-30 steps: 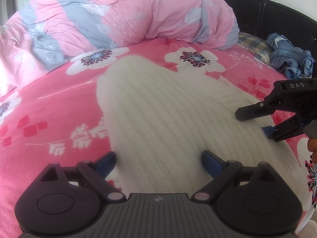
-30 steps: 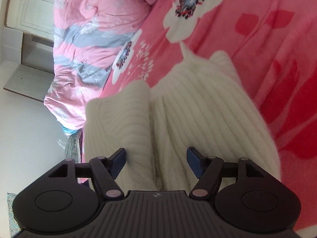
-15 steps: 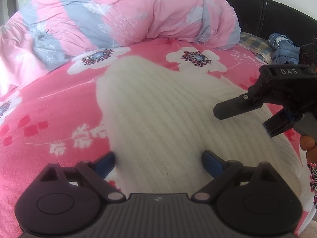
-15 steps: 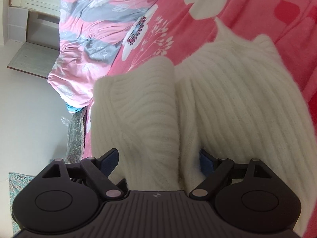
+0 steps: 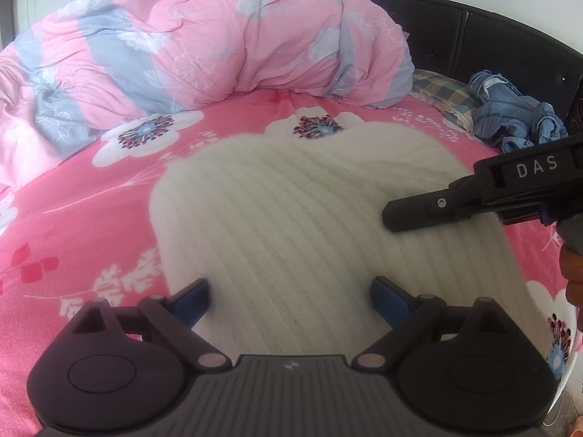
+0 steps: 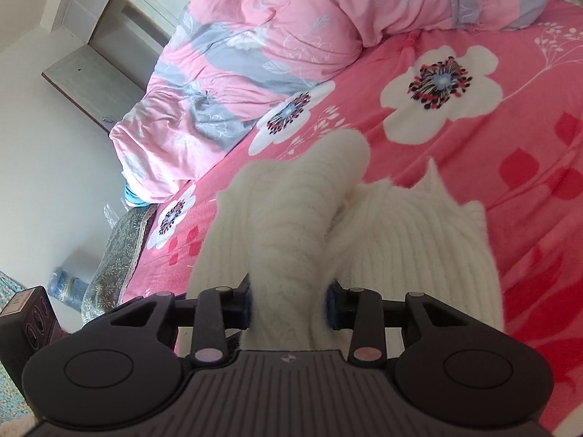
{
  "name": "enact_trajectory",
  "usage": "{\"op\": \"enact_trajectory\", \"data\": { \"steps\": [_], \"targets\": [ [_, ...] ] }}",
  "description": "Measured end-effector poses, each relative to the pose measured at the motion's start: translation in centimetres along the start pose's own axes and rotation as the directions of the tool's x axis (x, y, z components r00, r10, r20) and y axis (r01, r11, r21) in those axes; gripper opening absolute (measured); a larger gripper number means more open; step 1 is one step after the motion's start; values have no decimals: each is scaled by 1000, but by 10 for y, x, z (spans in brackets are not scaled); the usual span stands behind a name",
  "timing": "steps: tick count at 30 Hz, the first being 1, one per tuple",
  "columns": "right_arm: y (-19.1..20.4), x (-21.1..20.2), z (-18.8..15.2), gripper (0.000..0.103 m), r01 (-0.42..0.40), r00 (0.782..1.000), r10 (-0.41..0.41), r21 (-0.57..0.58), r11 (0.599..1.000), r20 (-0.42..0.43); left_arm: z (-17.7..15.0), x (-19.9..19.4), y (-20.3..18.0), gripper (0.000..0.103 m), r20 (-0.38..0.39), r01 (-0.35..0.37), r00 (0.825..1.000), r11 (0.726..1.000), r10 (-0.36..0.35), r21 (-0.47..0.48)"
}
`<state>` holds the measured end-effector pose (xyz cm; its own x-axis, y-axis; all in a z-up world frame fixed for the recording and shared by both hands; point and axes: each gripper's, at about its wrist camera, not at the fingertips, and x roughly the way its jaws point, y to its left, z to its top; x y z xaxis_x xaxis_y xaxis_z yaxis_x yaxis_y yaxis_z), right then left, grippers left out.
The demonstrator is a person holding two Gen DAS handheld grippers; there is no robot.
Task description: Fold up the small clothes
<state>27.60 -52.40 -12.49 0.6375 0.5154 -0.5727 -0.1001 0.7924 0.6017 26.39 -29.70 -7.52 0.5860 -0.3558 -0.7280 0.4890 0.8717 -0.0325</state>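
A white ribbed knit sweater point(image 5: 309, 240) lies on the pink floral bed sheet point(image 5: 73, 240). My left gripper point(image 5: 289, 300) is open, its blue pads low over the sweater's near edge. My right gripper point(image 6: 289, 306) is shut on a bunched fold of the sweater point(image 6: 291, 225) and holds it raised above the rest of the garment. In the left wrist view the right gripper point(image 5: 393, 218) reaches in from the right over the sweater.
A pink and grey duvet point(image 5: 204, 47) is heaped at the back of the bed. Blue denim clothes point(image 5: 517, 123) lie on a checked pillow by the black headboard point(image 5: 510, 36). A white wall and cabinet point(image 6: 91, 54) stand beyond the bed's edge.
My right gripper has closed on a fold of the sweater and lifted it, moving left over the garment. My left gripper has stayed open at the near edge.
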Motion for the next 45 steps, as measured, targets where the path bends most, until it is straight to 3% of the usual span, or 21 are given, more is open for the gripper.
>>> {"op": "enact_trajectory", "data": {
  "steps": [6,9,12,14,18,20,22,24,25,27,29,33,36,39,42,45],
  "targets": [
    [-44,-9,-9,103,66,998,-67,34,997,19,-5,18,-36,97,-7,-2,1000,996,3,92],
    [-69,2,-21,103,33,999,-36,85,996,27,-10,20,-39,97,-4,-5,1000,993,6,120],
    [-71,-1,-22,103,27,999,-31,112,993,37,-9,7,-27,96,6,33,999,994,-34,103],
    [-61,-13,-19,103,75,995,-80,87,993,55,-8,-9,-14,96,41,39,998,995,-43,87],
    [-9,-44,-16,103,233,952,-211,-76,970,221,-12,-37,7,96,96,17,995,996,-25,86],
    [18,-45,-16,103,228,951,-185,-156,961,248,-22,-40,16,96,50,8,999,997,-12,83],
    [42,-33,-19,103,193,966,-140,-243,951,219,-34,-31,19,96,-17,-11,1000,997,12,81],
    [57,-11,-26,103,192,975,-146,-310,931,164,-47,-22,25,96,-56,2,998,999,0,40],
    [60,2,-31,103,223,973,-189,-331,917,131,-53,-17,28,96,-76,9,997,1000,-8,12],
    [52,31,-45,103,314,948,-307,-392,864,82,-63,-5,36,96,-116,25,993,999,-30,-42],
    [45,43,-64,103,369,924,-369,-466,804,96,-69,0,39,96,-126,46,991,997,-54,-69],
    [68,34,-62,103,396,908,-410,-499,771,86,-75,-1,45,96,-98,62,993,995,-69,-76],
    [89,33,-48,103,391,916,-374,-539,746,145,-77,-1,50,96,-100,75,991,993,-84,-94],
    [84,56,-27,103,400,914,-375,-490,775,153,-78,0,51,96,-101,81,991,990,-93,-113],
    [58,84,-21,103,448,888,-436,-485,751,147,-76,-2,53,96,-85,93,991,988,-104,-124],
    [50,66,-11,103,410,911,-391,-398,820,131,-70,-6,58,96,-79,117,989,986,-127,-120]
  ]
}}
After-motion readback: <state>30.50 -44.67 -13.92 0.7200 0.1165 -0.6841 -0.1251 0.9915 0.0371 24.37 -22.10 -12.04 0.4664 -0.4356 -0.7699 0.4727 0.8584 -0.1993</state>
